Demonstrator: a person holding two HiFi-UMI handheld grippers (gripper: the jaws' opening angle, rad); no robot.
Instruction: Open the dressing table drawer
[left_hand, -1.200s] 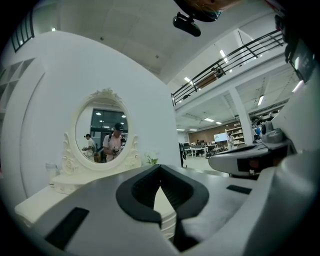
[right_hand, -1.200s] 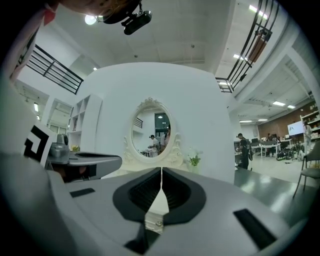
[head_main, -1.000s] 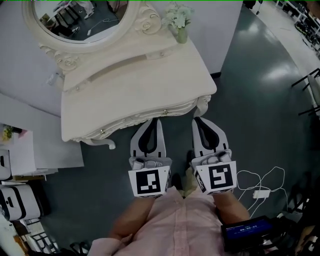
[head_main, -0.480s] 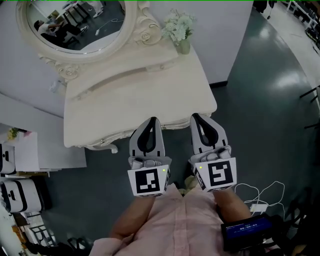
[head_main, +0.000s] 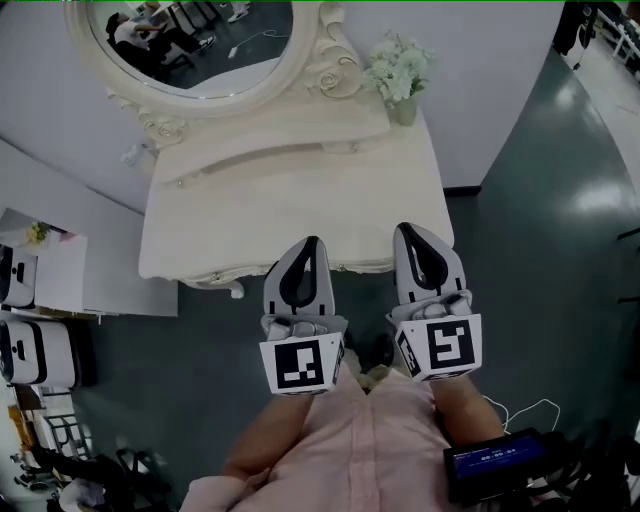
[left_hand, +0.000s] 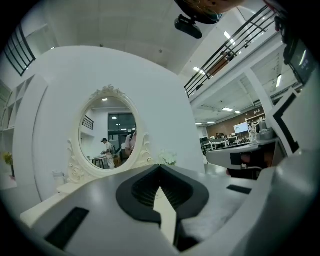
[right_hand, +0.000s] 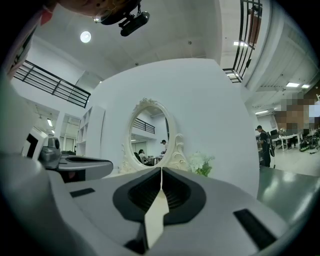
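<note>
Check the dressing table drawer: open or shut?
Shut: the drawer front sits flush under the dressing table top in the head view; nothing is pulled out.

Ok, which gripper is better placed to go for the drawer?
Probably left: the left gripper sits mid-front of the dressing table; the right gripper is by its right corner. Both are shut.

I have the left tongs (head_main: 309, 243) and right tongs (head_main: 407, 230) pointing level, side by side and apart, the right a touch further ahead. Both sets of jaws are closed together, nothing between them. My left forearm (head_main: 258, 445) and right forearm (head_main: 465, 410) run back behind the tongs.
</note>
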